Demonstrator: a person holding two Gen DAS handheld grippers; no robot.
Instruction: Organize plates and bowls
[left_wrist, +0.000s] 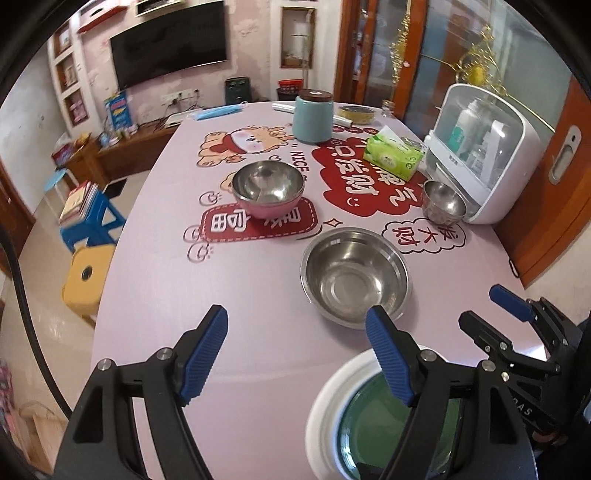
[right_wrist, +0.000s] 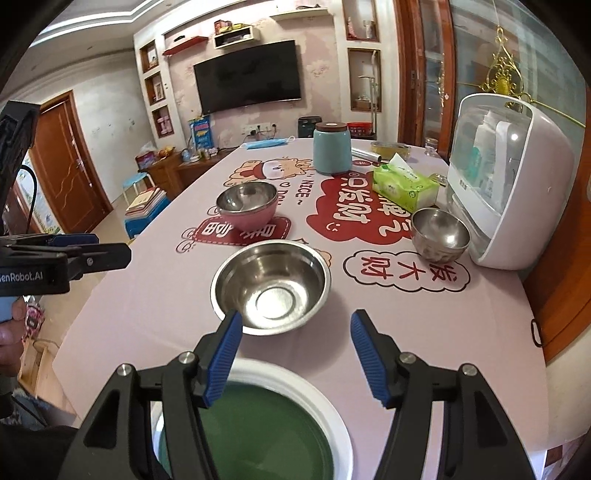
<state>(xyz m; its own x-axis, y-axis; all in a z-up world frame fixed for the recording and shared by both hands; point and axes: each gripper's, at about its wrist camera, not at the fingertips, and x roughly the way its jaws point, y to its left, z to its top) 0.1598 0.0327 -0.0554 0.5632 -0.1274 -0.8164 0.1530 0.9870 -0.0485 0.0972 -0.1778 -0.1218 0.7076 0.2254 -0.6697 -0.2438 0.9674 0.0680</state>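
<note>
Both claws hang over the near edge of the pink table (left_wrist: 155, 288), and both are wide open with nothing in them. The left gripper (left_wrist: 295, 354) has bare table between its blue pads. The right gripper (right_wrist: 295, 360) also holds nothing.

Right under the claws, at the near edge, sits a white plate (right_wrist: 325, 402) with a green plate (right_wrist: 266, 435) lying on top of it. It looks like the plates are already stacked.

The bowls are not stacked yet. The big steel bowl (right_wrist: 271, 286) sits just past the plates, a little farther out on the table. In the right wrist view it lies straight ahead and a bit to the left of the right claw's open gap. In the left wrist view it lies ahead and to the right of the left claw. The right claw looks like the nearer one to it.

Farther away sits the pink bowl (right_wrist: 247, 208), with shiny steel inside, to the far left. The small steel bowl (right_wrist: 439, 232) is at the far right, just beside a white box with a see-through door (right_wrist: 517, 192).

I think the next move is to reach forward for the big bowl. It is round, so a claw needs to bite its rim.
</note>
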